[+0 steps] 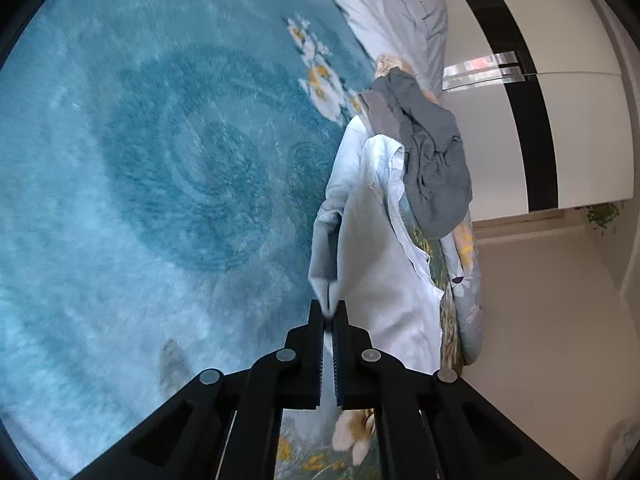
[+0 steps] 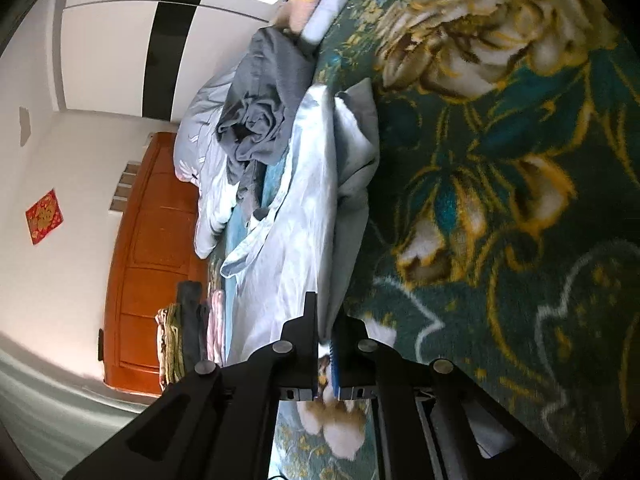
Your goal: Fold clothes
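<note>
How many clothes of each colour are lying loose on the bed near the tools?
White or pale blue shirt, held by both the left tool and the right tool: 1
Crumpled grey garment: 1
Total: 2
The folded stack beside the bed is too blurred to count.

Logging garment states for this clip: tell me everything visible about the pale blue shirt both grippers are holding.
The pale blue shirt is thin, woven-looking and wrinkled, with a collar and a folded-in sleeve showing. It lies stretched along the floral blanket, lifted at the near edge. The left gripper is shut on a folded edge; the right gripper pinches another edge. At its far end a crumpled grey garment lies against it.
</note>
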Demonstrator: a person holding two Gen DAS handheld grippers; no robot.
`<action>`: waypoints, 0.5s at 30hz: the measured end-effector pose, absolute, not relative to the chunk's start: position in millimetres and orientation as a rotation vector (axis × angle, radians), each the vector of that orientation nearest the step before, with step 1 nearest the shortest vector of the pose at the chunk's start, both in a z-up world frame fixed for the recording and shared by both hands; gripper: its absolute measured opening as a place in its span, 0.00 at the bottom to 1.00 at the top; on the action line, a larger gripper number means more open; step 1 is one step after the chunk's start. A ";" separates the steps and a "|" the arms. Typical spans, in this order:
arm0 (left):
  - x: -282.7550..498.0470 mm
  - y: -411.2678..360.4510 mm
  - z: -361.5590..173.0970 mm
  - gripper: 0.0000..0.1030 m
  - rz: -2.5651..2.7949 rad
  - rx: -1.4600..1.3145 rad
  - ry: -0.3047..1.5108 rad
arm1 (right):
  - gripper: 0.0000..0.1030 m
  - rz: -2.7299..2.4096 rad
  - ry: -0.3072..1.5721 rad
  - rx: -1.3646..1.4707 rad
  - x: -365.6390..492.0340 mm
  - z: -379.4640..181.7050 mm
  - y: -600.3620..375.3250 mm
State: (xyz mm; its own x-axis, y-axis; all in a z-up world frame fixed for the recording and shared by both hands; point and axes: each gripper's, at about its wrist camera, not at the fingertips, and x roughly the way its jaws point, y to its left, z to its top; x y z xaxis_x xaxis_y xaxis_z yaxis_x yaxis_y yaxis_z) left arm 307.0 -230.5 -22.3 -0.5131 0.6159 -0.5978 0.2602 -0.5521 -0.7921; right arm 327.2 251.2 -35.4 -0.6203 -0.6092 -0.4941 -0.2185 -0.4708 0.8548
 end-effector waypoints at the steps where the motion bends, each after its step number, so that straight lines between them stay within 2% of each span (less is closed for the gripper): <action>1: 311.3 -231.5 -20.2 0.00 2.172 -1.396 -1.328 | 0.04 -2.178 -1.434 1.205 331.1 -32.8 250.4; 12: 337.2 -248.0 -35.0 0.02 2.076 -1.369 -1.409 | 0.01 -2.183 -1.439 1.187 368.6 -27.5 252.1; 13: 336.6 -247.0 -35.2 0.04 2.066 -1.362 -1.407 | 0.01 -2.184 -1.437 1.192 369.4 -28.4 251.4; 15: 332.4 -244.3 -33.4 0.18 2.089 -1.375 -1.368 | 0.04 -2.184 -1.442 1.200 370.0 -30.4 250.4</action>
State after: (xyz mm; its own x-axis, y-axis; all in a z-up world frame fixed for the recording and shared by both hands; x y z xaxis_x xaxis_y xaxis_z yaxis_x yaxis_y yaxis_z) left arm 332.4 -244.3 -33.4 -0.5025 0.6633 -0.5546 0.2434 -0.5070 -0.8269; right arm 370.0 250.4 -30.4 -0.6245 -0.6069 -0.4916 -0.2137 -0.4726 0.8550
